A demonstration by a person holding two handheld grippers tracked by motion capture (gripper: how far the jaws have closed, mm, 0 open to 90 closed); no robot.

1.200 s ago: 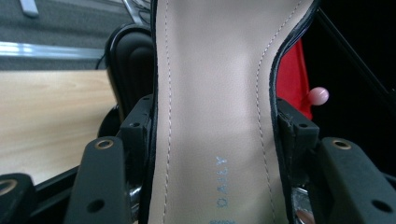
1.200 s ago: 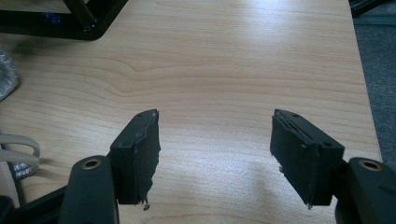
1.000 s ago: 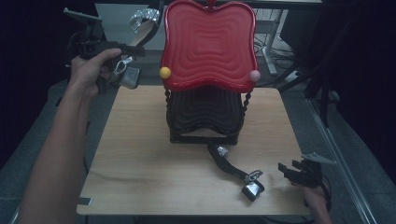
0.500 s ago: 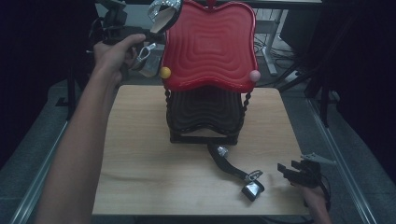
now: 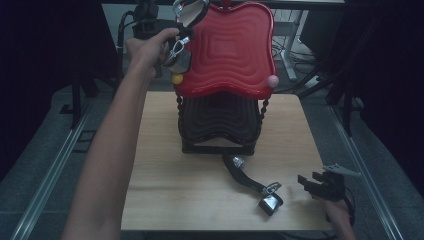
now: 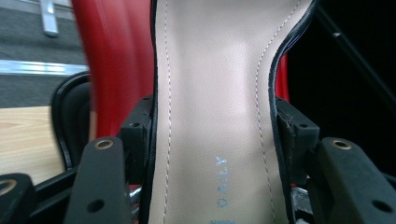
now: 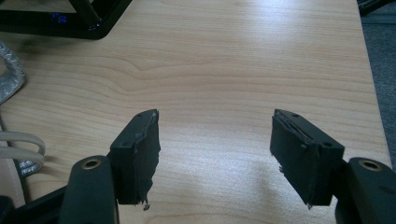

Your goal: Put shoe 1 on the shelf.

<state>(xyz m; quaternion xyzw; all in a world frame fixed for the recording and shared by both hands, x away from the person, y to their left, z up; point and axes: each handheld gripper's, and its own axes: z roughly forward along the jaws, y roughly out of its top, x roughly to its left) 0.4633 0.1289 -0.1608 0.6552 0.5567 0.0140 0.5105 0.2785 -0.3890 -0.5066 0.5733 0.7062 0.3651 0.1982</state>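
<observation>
My left gripper [image 5: 172, 31] is shut on a high-heeled shoe [image 5: 191, 11] with a silver strap, held up at the back left corner of the rack's red top shelf [image 5: 230, 50]. In the left gripper view the shoe's beige insole [image 6: 215, 84] is clamped between the jaws of the left gripper [image 6: 215, 140], with the red shelf [image 6: 112, 60] just behind. A second black shoe [image 5: 255, 181] lies on its side on the table [image 5: 160, 165] in front of the rack. My right gripper [image 5: 312, 182] rests open at the table's front right, with nothing between the jaws of that right gripper [image 7: 215, 144].
Under the red shelf sits a black shelf [image 5: 220, 115] on a black base frame [image 7: 70, 18]. A yellow knob [image 5: 177, 79] and a pink knob [image 5: 272, 81] mark the red shelf's front corners. Silver and beige straps [image 7: 11, 79] of the lying shoe show left of the right gripper.
My left hand has carried the shoe up and to the right, from beside the rack to its top back left corner. The right gripper and the lying shoe have stayed put.
</observation>
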